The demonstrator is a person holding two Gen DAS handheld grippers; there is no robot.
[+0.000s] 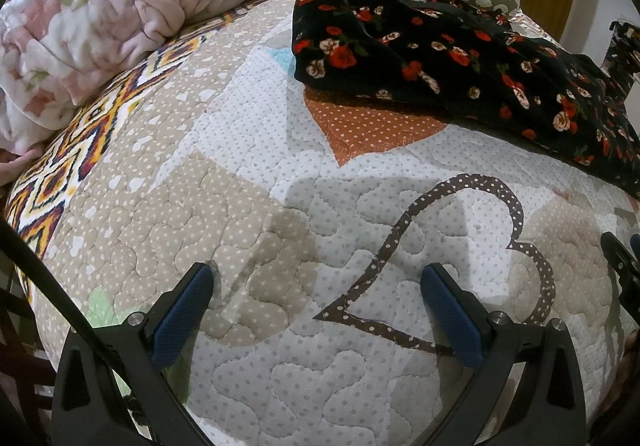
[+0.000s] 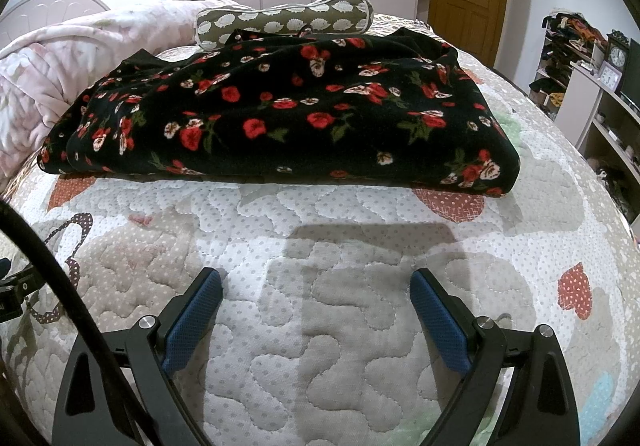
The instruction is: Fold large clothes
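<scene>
Both tongs, left (image 1: 318, 308) and right (image 2: 316, 310), gape wide and empty above the quilted patchwork bedspread (image 2: 320, 346); pinching only one layer of the folded black rose-print garment (image 2: 280, 113) could undo it.

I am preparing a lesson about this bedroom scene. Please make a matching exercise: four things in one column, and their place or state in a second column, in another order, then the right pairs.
Things:
1. floral garment
2. hedgehog bolster
3. pink blanket
4. right tool

Places or states:
A. open, holding nothing
B. folded, on the quilt
C. bunched near the headboard
D. behind the garment, on the side away from the tools

Pairs: 1-B, 2-D, 3-C, 4-A
</scene>
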